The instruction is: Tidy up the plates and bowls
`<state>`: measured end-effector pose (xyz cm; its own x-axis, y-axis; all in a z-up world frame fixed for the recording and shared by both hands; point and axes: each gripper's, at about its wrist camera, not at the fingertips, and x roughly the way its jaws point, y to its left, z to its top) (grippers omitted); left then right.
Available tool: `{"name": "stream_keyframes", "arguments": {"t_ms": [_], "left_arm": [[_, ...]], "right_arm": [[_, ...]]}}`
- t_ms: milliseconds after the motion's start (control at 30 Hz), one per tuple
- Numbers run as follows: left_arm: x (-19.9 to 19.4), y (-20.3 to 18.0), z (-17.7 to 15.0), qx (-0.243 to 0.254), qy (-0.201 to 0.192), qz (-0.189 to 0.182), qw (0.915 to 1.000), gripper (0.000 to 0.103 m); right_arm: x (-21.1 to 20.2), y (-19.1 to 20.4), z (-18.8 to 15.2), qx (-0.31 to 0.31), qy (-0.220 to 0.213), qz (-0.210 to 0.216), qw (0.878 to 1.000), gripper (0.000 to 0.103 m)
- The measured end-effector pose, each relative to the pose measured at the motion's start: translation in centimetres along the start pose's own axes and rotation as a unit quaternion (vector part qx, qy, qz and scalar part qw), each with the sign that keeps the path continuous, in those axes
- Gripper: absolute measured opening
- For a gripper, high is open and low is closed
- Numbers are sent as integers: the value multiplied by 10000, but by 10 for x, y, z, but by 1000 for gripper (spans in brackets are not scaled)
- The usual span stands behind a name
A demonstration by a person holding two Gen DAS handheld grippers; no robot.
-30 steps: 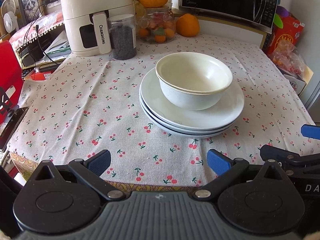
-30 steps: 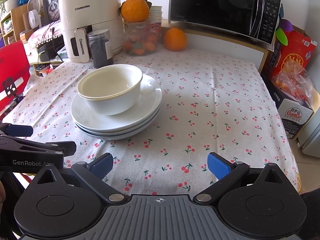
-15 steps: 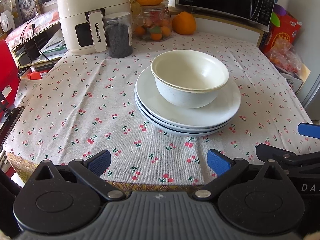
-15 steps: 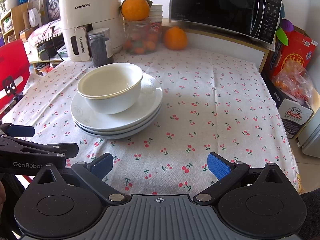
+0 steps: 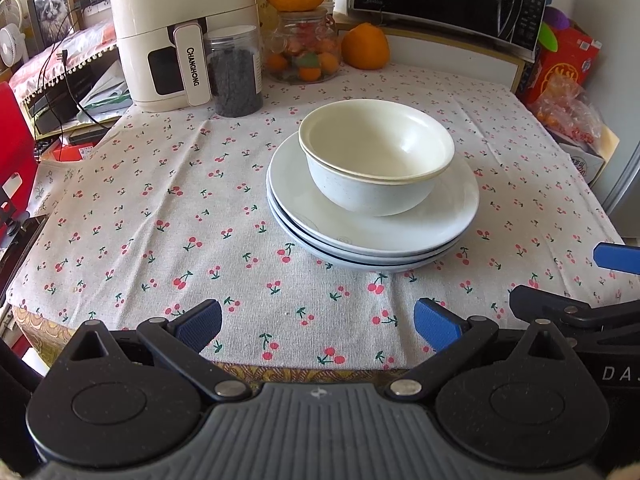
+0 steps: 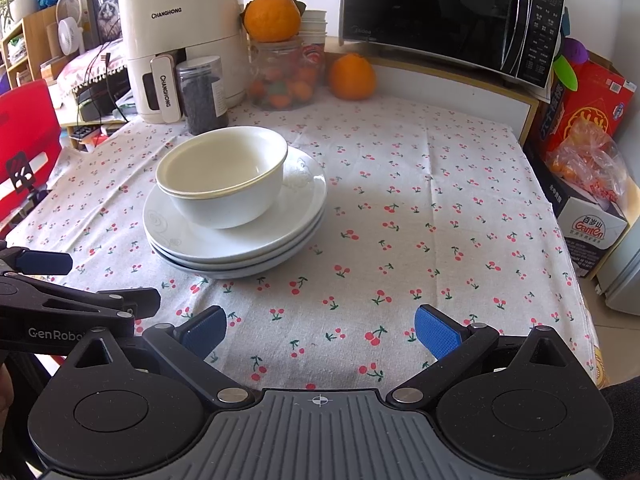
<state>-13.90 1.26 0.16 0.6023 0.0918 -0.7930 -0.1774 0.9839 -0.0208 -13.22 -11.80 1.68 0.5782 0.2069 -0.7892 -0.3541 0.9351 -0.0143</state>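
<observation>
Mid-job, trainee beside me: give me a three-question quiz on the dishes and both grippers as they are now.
1. True or false: the left gripper is shut on a plate.
2. Multiple choice: the nested bowls sit A) bare on the tablecloth, B) on top of the plate stack, C) inside the microwave.
3. Fill in: the right gripper is ____ and holds nothing.

Key: 1 false, its jaws are apart, short of the dishes. 2 B. 3 open.
</observation>
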Motion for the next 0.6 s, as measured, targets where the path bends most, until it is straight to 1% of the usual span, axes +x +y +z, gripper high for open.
{"name": "stream_keyframes", "arguments": {"t_ms": [600], "left_arm": [[1, -1, -1, -16, 39, 8, 10000, 103]], "right_arm": [[0, 0, 0, -4, 4, 7, 10000, 101]]}}
